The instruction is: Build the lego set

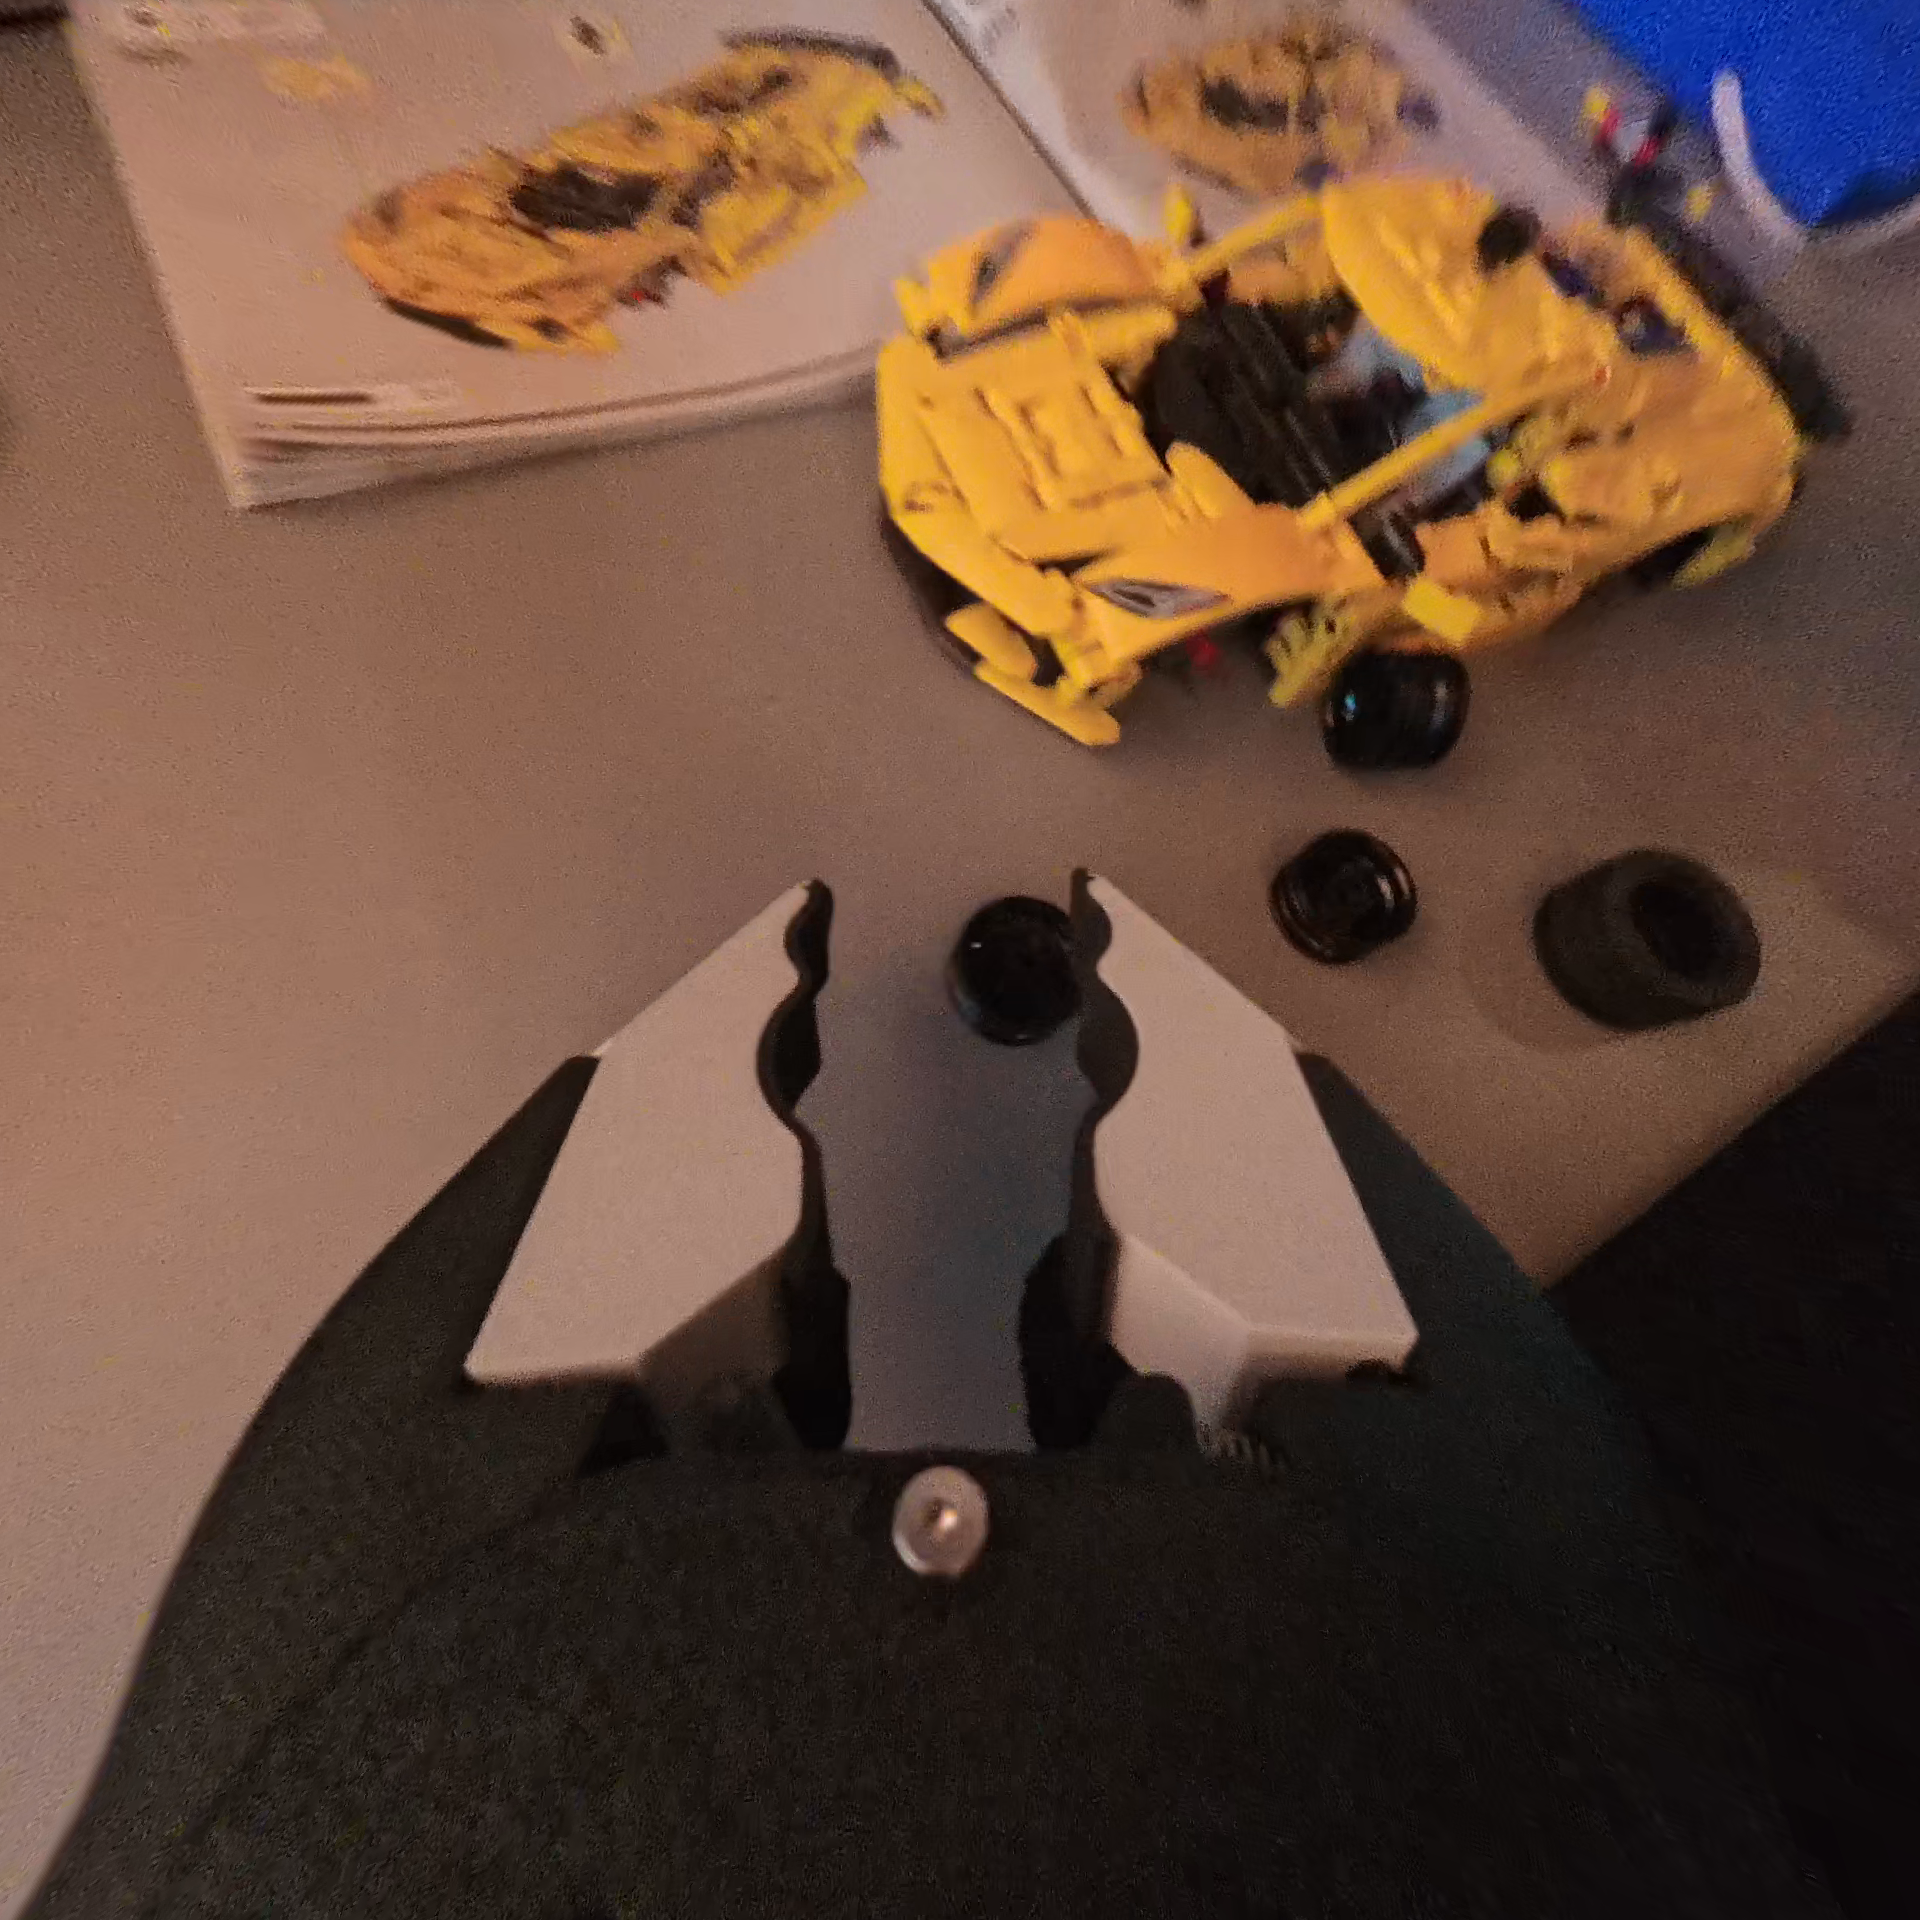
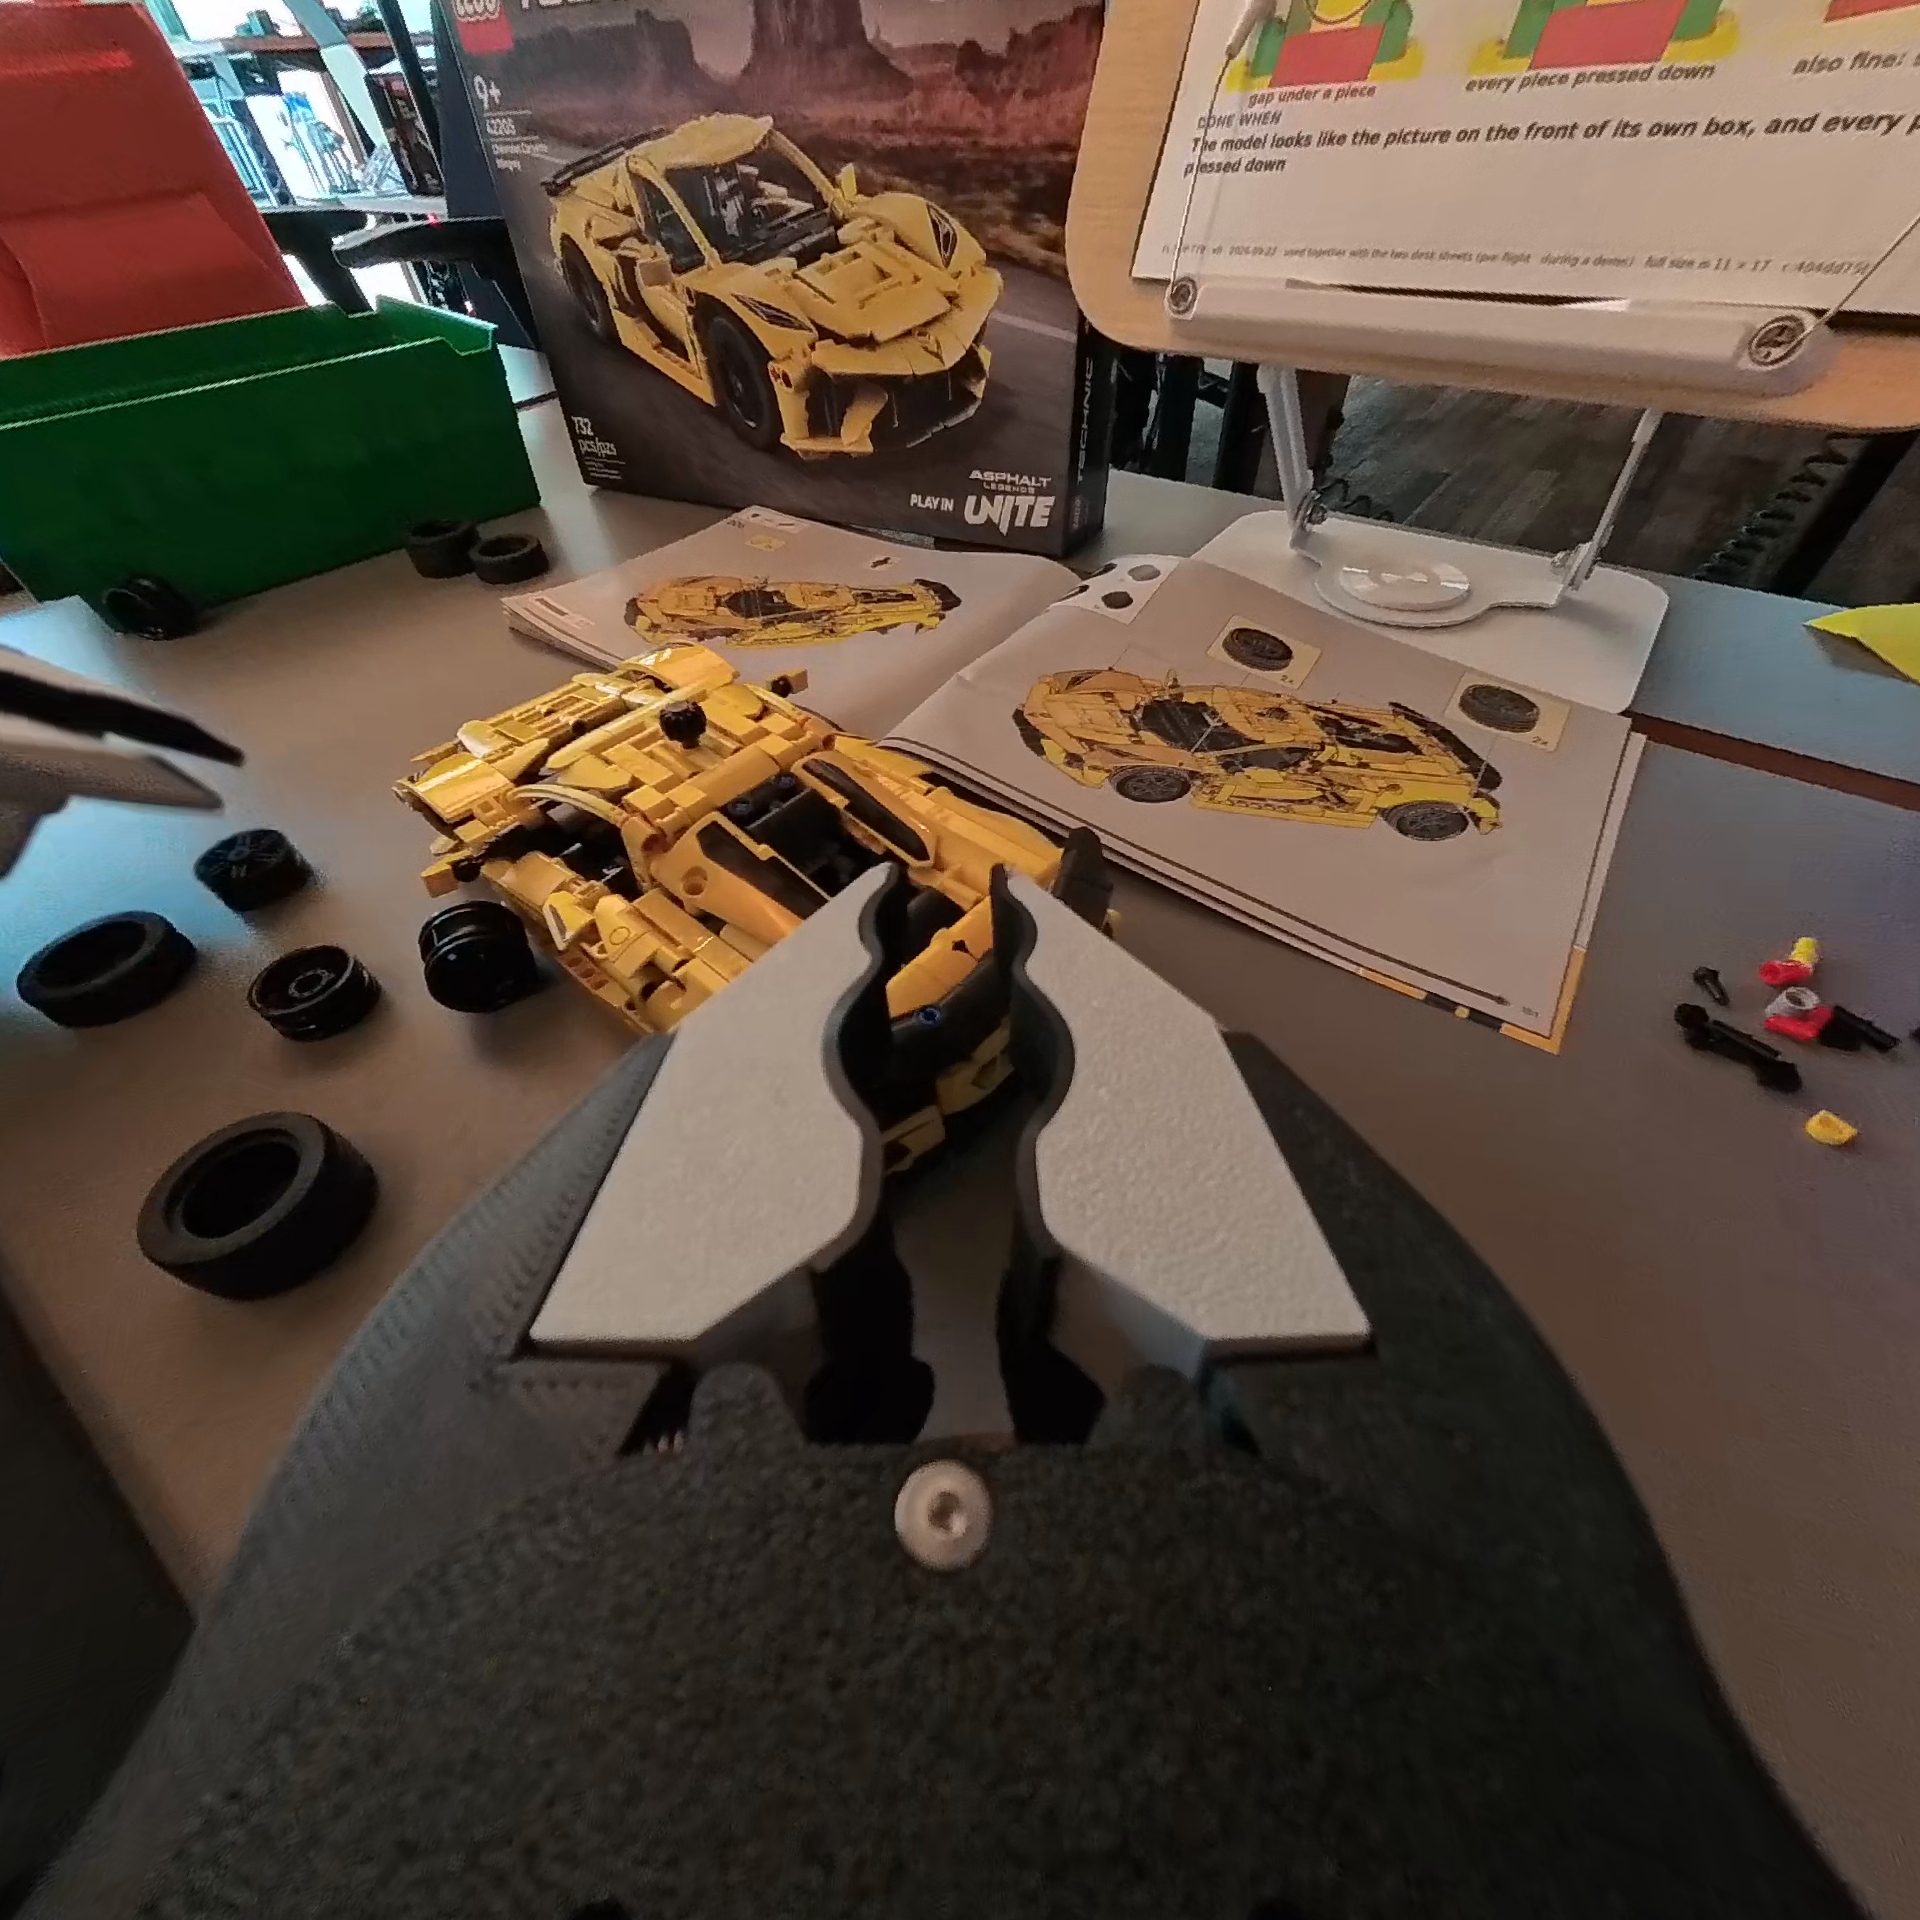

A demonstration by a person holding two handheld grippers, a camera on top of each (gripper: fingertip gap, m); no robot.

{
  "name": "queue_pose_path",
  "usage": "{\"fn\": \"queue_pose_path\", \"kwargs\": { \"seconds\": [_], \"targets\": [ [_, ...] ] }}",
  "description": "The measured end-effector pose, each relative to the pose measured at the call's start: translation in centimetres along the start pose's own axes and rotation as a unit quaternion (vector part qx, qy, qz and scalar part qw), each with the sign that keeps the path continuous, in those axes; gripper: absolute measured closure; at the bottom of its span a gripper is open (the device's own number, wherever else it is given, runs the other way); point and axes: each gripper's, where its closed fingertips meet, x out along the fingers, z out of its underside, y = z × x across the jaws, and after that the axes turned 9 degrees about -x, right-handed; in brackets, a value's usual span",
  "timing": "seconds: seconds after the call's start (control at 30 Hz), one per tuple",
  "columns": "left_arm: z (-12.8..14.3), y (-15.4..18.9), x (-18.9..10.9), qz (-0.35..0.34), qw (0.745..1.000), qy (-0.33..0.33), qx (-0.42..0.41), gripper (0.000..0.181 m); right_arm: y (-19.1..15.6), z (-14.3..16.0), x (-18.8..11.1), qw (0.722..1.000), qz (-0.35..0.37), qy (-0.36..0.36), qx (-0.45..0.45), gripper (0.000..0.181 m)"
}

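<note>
Left gripper (image 1: 951,904): we hold it low, jaws wide, straddling a black wheel rim (image 1: 1013,968) near the yellow car (image 1: 1299,436); we should centre before closing. Right gripper (image 2: 940,894): angled down, jaws narrow around the car's rear, contact unclear. Loose tyre (image 2: 258,1203) left of car.

Both the left gripper (image 1: 951,894) and right gripper (image 2: 943,881) have pale grey wavy-edged jaws on textured black bodies, each with one silver screw.
</note>
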Motion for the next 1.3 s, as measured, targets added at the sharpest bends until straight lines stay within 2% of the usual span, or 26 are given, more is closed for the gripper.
{"fn": "queue_pose_path", "kwargs": {
  "seconds": [0.07, 0.17, 0.27, 0.37, 0.53, 0.67, 0.73, 0.83, 0.87, 0.9, 1.07, 1.17, 1.2, 1.27, 1.3],
  "targets": [
    [-1.8, -3.7, -1.7, -0.034, 0.996, 0.060, -0.056, 0.134, 0.0, 0.1, 0.0, 1.000, 0.000, -0.001, 0.002, 0.166],
    [-2.7, -12.6, -5.0, -0.165, 0.971, 0.125, -0.120, 0.133, 0.0, 0.0, 0.0, 1.000, -0.002, -0.001, 0.002, 0.166],
    [-1.7, -19.3, -6.7, -0.272, 0.942, 0.122, -0.156, 0.124, -0.2, 0.3, 0.2, 1.000, -0.004, -0.007, -0.001, 0.166],
    [-1.5, -22.6, -7.2, -0.322, 0.921, 0.116, -0.186, 0.119, -0.2, 0.4, 0.3, 1.000, -0.002, -0.012, -0.006, 0.166],
    [-2.2, -25.1, -7.3, -0.335, 0.905, 0.127, -0.230, 0.116, 0.0, 0.7, 0.3, 1.000, 0.001, -0.017, -0.007, 0.166],
    [-1.9, -25.9, -7.4, -0.314, 0.898, 0.135, -0.278, 0.122, -0.2, 0.7, 0.4, 1.000, -0.003, -0.020, -0.011, 0.166],
    [-1.8, -26.1, -7.6, -0.300, 0.896, 0.146, -0.294, 0.144, -0.4, 0.7, 0.5, 1.000, -0.006, -0.020, -0.011, 0.166],
    [-1.8, -26.0, -7.7, -0.274, 0.896, 0.155, -0.313, 0.150, -0.5, 0.7, 0.5, 1.000, -0.009, -0.019, -0.014, 0.166],
    [-1.9, -25.9, -7.7, -0.268, 0.897, 0.158, -0.313, 0.171, -0.5, 0.7, 0.5, 1.000, -0.009, -0.020, -0.015, 0.166],
    [-2.0, -25.6, -7.7, -0.260, 0.901, 0.163, -0.308, 0.181, -0.5, 0.7, 0.5, 1.000, -0.009, -0.020, -0.015, 0.166],
    [-2.2, -24.2, -7.3, -0.244, 0.914, 0.159, -0.282, 0.181, -0.5, 0.8, 0.4, 1.000, -0.007, -0.021, -0.013, 0.166],
    [-2.0, -23.6, -7.4, -0.257, 0.919, 0.152, -0.258, 0.181, -0.5, 0.8, 0.4, 1.000, -0.007, -0.021, -0.013, 0.166],
    [-2.0, -23.6, -7.3, -0.263, 0.920, 0.149, -0.251, 0.173, -0.5, 0.8, 0.4, 1.000, -0.007, -0.021, -0.013, 0.166],
    [-2.1, -24.3, -7.5, -0.291, 0.914, 0.145, -0.243, 0.135, -0.5, 0.8, 0.5, 1.000, -0.009, -0.023, -0.015, 0.166],
    [-2.3, -24.5, -7.4, -0.295, 0.913, 0.146, -0.240, 0.131, -0.6, 0.8, 0.5, 1.000, -0.009, -0.023, -0.016, 0.166]
  ]
}}
